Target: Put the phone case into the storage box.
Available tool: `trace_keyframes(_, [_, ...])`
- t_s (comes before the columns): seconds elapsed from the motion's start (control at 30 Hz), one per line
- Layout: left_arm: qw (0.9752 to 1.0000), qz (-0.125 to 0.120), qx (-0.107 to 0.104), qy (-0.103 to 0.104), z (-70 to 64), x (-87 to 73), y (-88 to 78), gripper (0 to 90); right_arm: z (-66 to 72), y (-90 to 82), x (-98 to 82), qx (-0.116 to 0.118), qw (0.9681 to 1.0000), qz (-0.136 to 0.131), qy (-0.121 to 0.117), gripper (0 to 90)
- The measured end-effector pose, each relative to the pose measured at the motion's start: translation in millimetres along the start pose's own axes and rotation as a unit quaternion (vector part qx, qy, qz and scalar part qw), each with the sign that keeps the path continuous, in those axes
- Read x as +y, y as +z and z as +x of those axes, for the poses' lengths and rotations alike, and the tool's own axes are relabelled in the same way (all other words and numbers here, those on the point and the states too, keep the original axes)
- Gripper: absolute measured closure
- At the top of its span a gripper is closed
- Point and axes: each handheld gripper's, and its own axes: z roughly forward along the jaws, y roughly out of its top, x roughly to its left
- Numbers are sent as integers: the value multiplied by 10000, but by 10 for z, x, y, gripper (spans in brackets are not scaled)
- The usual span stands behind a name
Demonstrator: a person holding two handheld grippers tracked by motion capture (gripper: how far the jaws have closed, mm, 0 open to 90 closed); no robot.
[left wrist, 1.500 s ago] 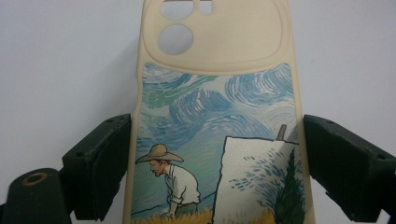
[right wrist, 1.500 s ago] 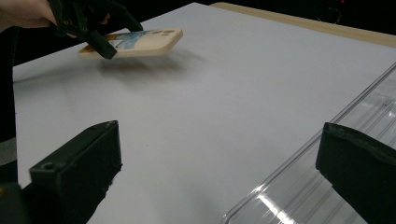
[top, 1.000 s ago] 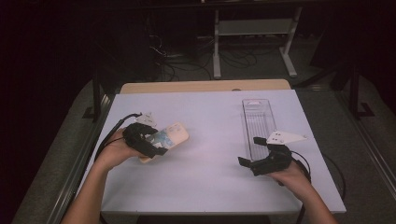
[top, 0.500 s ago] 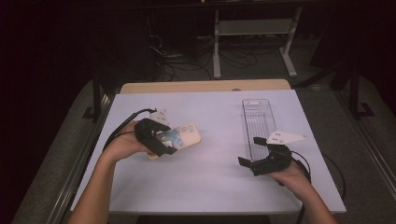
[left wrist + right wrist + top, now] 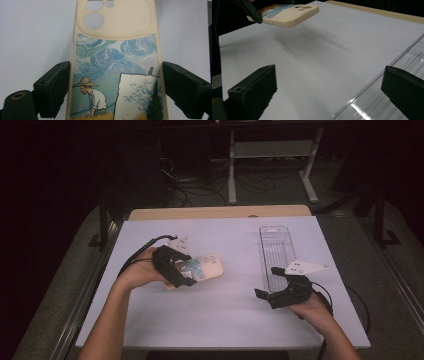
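**Op A:** Tongs first, nearest me. My right tongs [image 5: 270, 282] sit at about five o'clock on the bench [image 5: 230, 320], jaws spread wide with nothing between them, right beside the near end of the clear plastic tray [image 5: 276, 247]. In the right gripper view that tray edge runs just inside one jaw.

**Op B:** And the left?

**Op A:** My left tongs [image 5: 186, 270], around nine o'clock, are clamped across the phone case [image 5: 206, 266], one pad on each long edge. In the left gripper view the case [image 5: 115, 62] fills the gap, painted back towards the camera, camera cut-outs at twelve o'clock. The right gripper view shows it lifted off the bench with its shadow beneath.

**Op B:** What worries you?

**Op A:** The hold is only on the lower part of the edges, and I'd judge the case soft. Most of its length hangs past the pads, so a quick swing could let it pivot or slip out. Squeeze harder and it may bow and pop free. The right tongs are also close to the tray; a nudge could shove it towards three o'clock.

**Op B:** Anything changed since a second ago?

**Op A:** The left hand has carried the case a little towards the middle of the bench, towards three o'clock, with the same hold. The right hand and the tray sit where they were.
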Motion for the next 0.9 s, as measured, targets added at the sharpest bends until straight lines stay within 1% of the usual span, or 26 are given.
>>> trace_keyframes(0.07, [10000, 15, -35, -5, -4, 2, 9, 112, -5, 7, 13, 26, 10000, 45, -1, 0])
trace_keyframes(0.1, [10000, 50, -48, 42, -4, 4, 12, 112, -6, 10, 19, 25, 10000, 61, -9, 0])
trace_keyframes(0.17, [9999, 87, -44, 62, -12, 7, 22, 112, -8, 21, 47, 57, 9999, 108, -59, 0])
trace_keyframes(0.27, [9999, 106, -12, 102, -17, 17, 18, 112, -3, 28, 134, 92, 9997, 160, -126, 0])
trace_keyframes(0.3, [9998, 112, -24, 135, -20, 21, 13, 112, -9, 35, 167, 116, 9996, 161, -191, 0])
trace_keyframes(0.4, [9997, 135, -4, 206, -27, 27, 7, 112, -18, 67, 258, 174, 9993, 249, -216, 0])
trace_keyframes(0.43, [9997, 138, -18, 175, -35, 28, 6, 113, -24, 80, 282, 200, 9991, 271, -243, 0])
trace_keyframes(0.53, [9998, 114, -56, 173, -39, 29, 5, 113, -54, 127, 342, 271, 9984, 402, -298, 0])
trace_keyframes(0.6, [9997, 150, -74, 176, -40, 28, 10, 113, -78, 159, 376, 313, 9980, 459, -312, 0])
trace_keyframes(0.73, [9996, 179, -95, 205, -44, 29, 11, 113, -110, 195, 455, 397, 9972, 534, -347, 0])
trace_keyframes(0.8, [9995, 159, -108, 244, -44, 30, 10, 113, -120, 208, 493, 433, 9969, 526, -386, 0])
trace_keyframes(0.9, [9995, 126, -127, 243, -56, 28, 9, 113, -134, 229, 549, 473, 9966, 541, -412, 0])
